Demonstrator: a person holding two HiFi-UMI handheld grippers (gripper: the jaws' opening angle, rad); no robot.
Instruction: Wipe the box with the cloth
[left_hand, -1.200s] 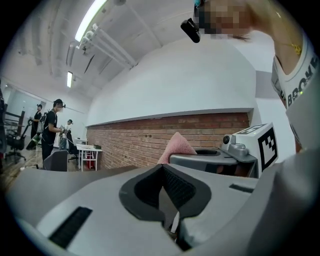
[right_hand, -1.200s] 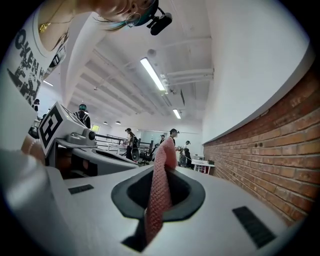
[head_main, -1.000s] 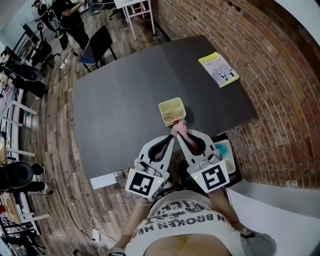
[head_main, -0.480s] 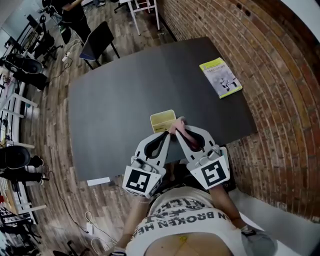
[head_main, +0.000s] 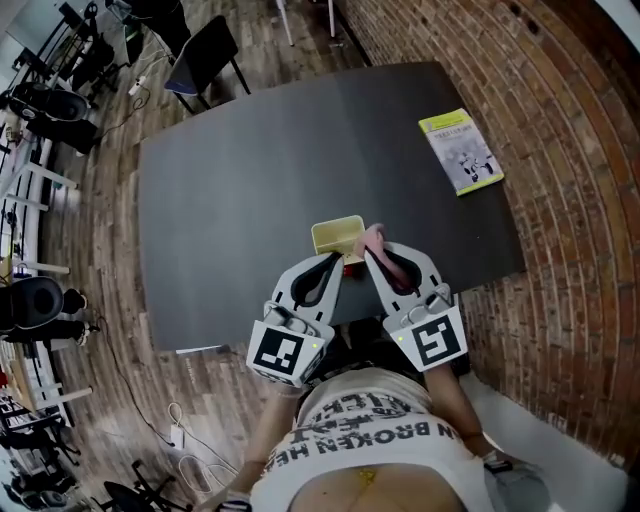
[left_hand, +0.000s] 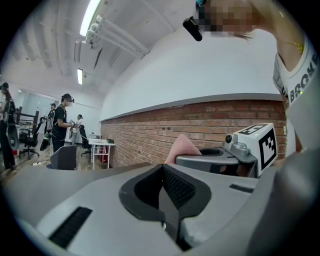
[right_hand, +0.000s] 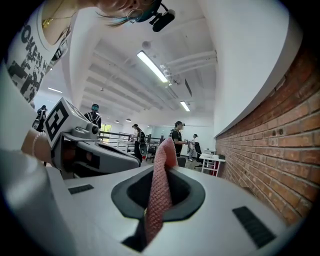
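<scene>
We see the box (head_main: 336, 234) in the head view: yellow, open-topped, on the dark table (head_main: 230, 200), a bit right of ctr and toward the table's lower edge. Both grippers reach up from the bottom of the frame & their tips come close together just below the box. The left gripper (head_main: 335, 259) ends at the box's lower edge; we can't tell if it touches. The right gripper (head_main: 369, 252) sits at the box's lower right corner w/ the cloth (head_main: 374, 237), pink, poking out past its tip beside the box's right wall. From here we can't tell if cloth & box touch.

In the left gripper view the jaws are pressed together, pad on pad. Beyond them, right of ctr, we see the cloth rise as a pink peak from the other gripper, whose marker cube (left_hand: 260, 142) shows near the right edge. A brick wall (left_hand: 210, 120) runs across the middle of that frame, and people (left_hand: 61, 125) stand at far left.

In the right gripper view the jaws are clamped on the cloth. It runs as a narrow band up the middle of the frame & sticks out above the tips. The left gripper's body fills the left side.

Back in the head view, a yellow-green booklet (head_main: 461, 151) lies upper right on the table, well apart from the box. A chair (head_main: 205, 58) stands off the table's far edge, upper left, on the wooden floor (head_main: 110, 200).
</scene>
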